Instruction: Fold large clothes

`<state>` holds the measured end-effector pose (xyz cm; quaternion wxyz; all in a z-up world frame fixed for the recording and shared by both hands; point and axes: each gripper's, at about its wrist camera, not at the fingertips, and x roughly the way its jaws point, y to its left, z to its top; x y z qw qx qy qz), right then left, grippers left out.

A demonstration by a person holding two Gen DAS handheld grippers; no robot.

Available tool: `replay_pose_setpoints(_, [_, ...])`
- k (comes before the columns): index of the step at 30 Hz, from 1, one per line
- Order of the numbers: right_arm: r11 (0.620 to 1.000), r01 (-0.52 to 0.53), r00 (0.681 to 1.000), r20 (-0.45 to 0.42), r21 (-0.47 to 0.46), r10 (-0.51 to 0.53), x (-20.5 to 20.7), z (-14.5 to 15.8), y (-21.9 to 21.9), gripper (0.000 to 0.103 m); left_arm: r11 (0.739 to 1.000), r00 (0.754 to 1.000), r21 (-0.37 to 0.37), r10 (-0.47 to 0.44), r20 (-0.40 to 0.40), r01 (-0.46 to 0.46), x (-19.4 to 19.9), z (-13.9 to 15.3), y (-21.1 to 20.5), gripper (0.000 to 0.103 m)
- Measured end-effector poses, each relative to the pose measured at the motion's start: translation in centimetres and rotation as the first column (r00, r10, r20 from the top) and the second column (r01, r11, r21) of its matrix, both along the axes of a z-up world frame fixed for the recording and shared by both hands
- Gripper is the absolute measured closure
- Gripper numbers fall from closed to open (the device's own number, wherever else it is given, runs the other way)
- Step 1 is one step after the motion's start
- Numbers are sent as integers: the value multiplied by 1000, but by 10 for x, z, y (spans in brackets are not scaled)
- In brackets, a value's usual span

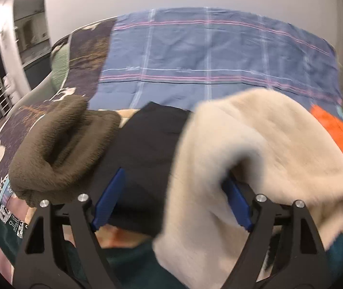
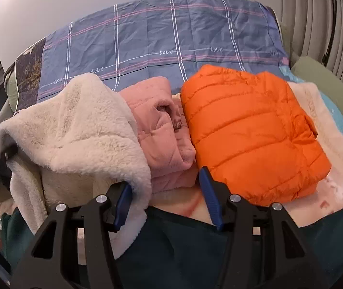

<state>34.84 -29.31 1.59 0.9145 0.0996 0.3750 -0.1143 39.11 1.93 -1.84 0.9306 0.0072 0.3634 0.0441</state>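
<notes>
— Cream fleece garment [image 2: 75, 132] lay where?
— Heaped at the near left of the bed [image 2: 171, 36], draped over one finger of each claw, beside a pink quilted piece [image 2: 164, 130] and a folded orange puffer jacket [image 2: 251, 132].
— And the claws?
— The left claw [image 1: 171, 204] stood released, black cloth [image 1: 147, 144] lying between its pads. The right claw [image 2: 169, 200] looked parted, pinching nothing.
— Anything else?
— An olive-brown plush item [image 1: 58, 144] sat far left.
</notes>
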Motion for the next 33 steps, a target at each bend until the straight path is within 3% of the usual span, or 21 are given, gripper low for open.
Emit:
replay_pose_setpoints(2, [1000,-2,1000,2,-17,2,3,0,3,49,999,999,-32,26,-29,-26,13,-1,12,42])
replay_pose_setpoints(5, [1000,1,1000,4,-17,-1,5,-1,2,49,993,998,-118,-13,-61,5,21,-5,25,66])
replay_pose_setpoints(6, [1000,3,1000,5,-14,-3,7,-1,2,50,990,998,-138,-32,-62,23,22,-6,26,80])
replay_pose_setpoints(7, [1000,3,1000,7,-9,-3,8,0,2,59,986,997,-161,-59,-55,50,18,-6,28,94])
replay_pose_setpoints(8, [1000,-9,1000,14,7,9,9,1,2,69,984,997,-167,-70,-43,61,14,-5,28,94])
replay_pose_setpoints(9, [998,-40,999,29,41,39,8,3,2,92,984,997,-159,-80,-19,76,6,-3,26,96])
replay_pose_setpoints(10, [994,-71,997,49,77,68,6,5,2,97,986,996,-142,-92,5,92,-1,0,26,96])
replay_pose_setpoints(12, [991,-90,991,107,102,79,-5,12,1,97,987,992,-105,-113,63,119,-25,10,30,96])
replay_pose_setpoints(15, [986,-143,976,178,90,126,-40,25,-1,97,973,976,-137,-163,144,183,-75,29,50,96])
replay_pose_setpoints(18, [977,-198,966,187,79,181,-79,21,-2,96,946,949,-178,-232,213,271,-137,32,75,92])
replay_pose_setpoints(21, [967,-249,960,143,43,241,-131,-1,2,96,935,945,-172,-284,164,311,-198,2,92,84])
replay_pose_setpoints(24, [965,-261,965,24,15,260,-166,-31,12,95,935,955,-198,-287,69,295,-240,-34,105,78])
replay_pose_setpoints(26, [962,-269,959,-83,46,272,-189,-55,11,95,942,963,-201,-267,36,269,-269,-49,120,78])
replay_pose_setpoints(29, [968,-244,956,-148,65,252,-216,-65,4,94,958,972,-163,-226,69,235,-296,-44,138,70])
replay_pose_setpoints(33, [980,-195,978,-70,45,198,-221,-32,-5,88,960,966,-165,-201,162,227,-289,-6,141,63])
